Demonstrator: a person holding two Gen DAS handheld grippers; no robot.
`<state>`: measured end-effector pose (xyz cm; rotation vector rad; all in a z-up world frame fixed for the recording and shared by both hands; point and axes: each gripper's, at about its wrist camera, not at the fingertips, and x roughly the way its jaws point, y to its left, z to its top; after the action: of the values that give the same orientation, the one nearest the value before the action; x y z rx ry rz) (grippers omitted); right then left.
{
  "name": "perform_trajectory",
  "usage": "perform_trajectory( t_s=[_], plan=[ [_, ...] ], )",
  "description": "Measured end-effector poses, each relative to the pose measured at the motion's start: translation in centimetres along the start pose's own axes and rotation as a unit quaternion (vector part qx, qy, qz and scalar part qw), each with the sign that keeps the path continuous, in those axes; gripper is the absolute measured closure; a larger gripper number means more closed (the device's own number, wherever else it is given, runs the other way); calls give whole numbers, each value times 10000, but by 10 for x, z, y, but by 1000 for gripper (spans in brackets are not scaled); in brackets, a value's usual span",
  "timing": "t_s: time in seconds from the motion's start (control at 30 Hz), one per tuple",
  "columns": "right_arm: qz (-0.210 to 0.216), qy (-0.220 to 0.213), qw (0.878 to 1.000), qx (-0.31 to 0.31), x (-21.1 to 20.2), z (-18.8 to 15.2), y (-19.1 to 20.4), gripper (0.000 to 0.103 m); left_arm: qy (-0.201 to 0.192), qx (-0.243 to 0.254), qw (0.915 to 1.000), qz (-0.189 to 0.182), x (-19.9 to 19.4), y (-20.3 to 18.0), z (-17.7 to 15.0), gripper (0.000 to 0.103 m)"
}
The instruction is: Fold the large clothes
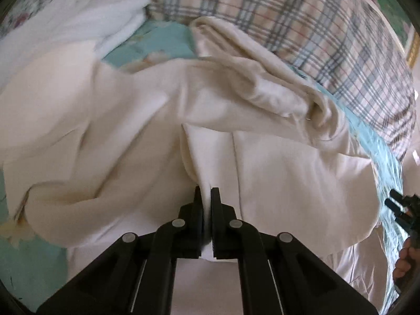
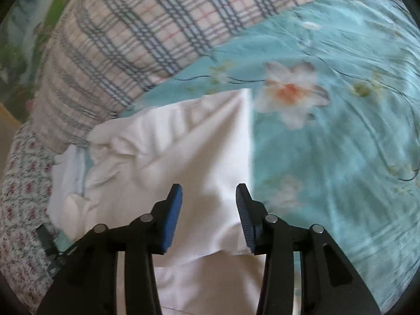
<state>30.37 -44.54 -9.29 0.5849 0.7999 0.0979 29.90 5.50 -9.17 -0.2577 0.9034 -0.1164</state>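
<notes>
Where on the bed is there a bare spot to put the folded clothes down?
The biggest bare patch is the blue flowered bedsheet, right of the white cloth and below the plaid pillow. It is crowded on the left, where the cream garment, pinched by the left tongs, fills the bed. The right tongs are open.

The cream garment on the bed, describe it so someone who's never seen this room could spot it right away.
Start at the bed with the turquoise floral sheet and the plaid pillow at its far side. The cream garment sprawls across the sheet in front of that pillow, a pinched fold of it clamped in the left tongs. Unlike the brighter white cloth bunched beyond it, it is warm off-white with stitched seams.
</notes>
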Motion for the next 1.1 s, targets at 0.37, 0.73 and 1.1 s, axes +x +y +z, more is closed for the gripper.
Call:
perform_trajectory(
  t_s=[0.37, 0.73, 1.1],
  plan=[
    [-447, 763, 9949, -482, 60, 3, -1, 95, 66, -164, 9998, 84, -7, 14, -3, 100],
    [-527, 216, 9948, -842, 27, -1, 23, 88, 83, -52, 9998, 191, -3, 9, -10, 98],
    [87, 665, 9946, -786, 33, -26, 47, 75, -723, -122, 9917, 1055, -86, 61, -8, 25]
  ],
)
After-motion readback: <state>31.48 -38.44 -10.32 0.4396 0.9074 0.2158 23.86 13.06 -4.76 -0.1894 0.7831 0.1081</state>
